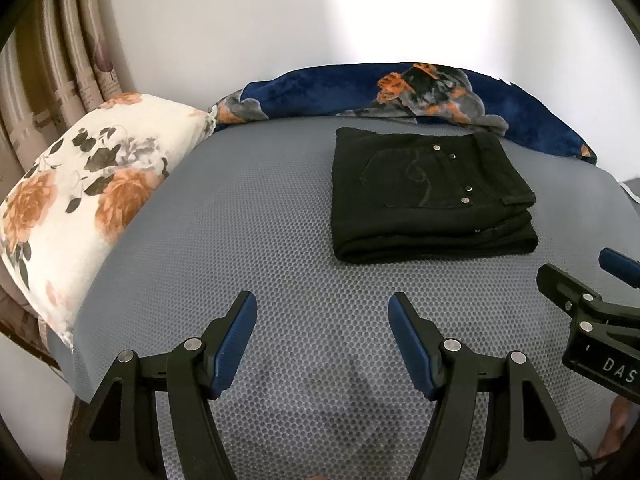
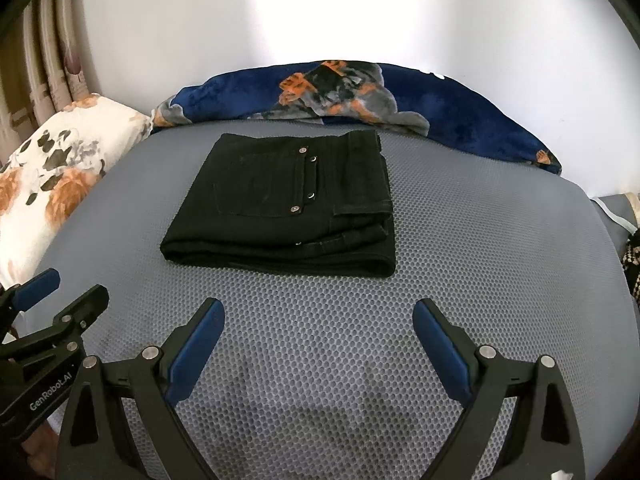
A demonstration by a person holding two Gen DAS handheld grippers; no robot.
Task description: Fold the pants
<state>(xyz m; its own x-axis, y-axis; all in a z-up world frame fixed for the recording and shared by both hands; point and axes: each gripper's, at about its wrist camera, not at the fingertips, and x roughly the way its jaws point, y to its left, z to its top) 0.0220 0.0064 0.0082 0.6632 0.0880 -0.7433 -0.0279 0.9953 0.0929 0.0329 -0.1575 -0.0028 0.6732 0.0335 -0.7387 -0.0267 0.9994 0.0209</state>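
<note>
The left gripper (image 1: 322, 303) and right gripper (image 2: 318, 308) hang with blue-padded jaws spread wide, gripping nothing, low in frame above the grey mesh mattress (image 2: 460, 240). The folded black denim pants (image 2: 288, 204) lie beyond, untouched.

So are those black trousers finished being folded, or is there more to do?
They look finished. The black pants lie in a compact, squared stack on the grey mesh bed cover, back pocket on top, edges roughly aligned. Nothing is in hand: the left gripper and right gripper both sit open and empty, short of the stack. At most a small tidy-up seems left.
</note>
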